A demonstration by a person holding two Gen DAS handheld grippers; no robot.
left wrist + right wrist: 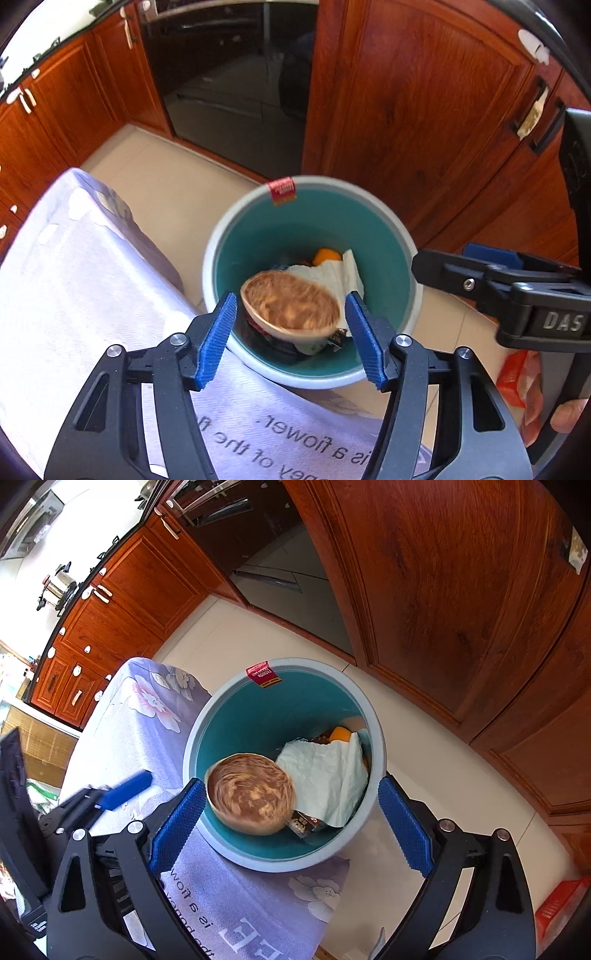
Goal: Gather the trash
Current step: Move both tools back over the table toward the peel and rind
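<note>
A teal bin with a pale rim (pixel 210 254) (pixel 376 738) stands on the floor against the table's edge. A paper bowl (pixel 290 306) (pixel 251 794), brown-stained inside and blurred, is in the bin's mouth, tilted and loose. My left gripper (pixel 291 295) is open above the bin; the bowl shows between its blue pads without touching them. My right gripper (pixel 291 782) is also open over the bin, holding nothing. Deeper in the bin lie a crumpled paper towel (pixel 328 775), something orange (pixel 341 734) and a dark snack wrapper (pixel 304 823).
A lilac flowered tablecloth (pixel 74 295) (pixel 147 709) covers the table left of the bin. Wooden cabinets (pixel 424 92) and a dark oven door (pixel 229 74) stand behind. A red packet (pixel 513 373) (pixel 557 912) lies on the tiled floor to the right.
</note>
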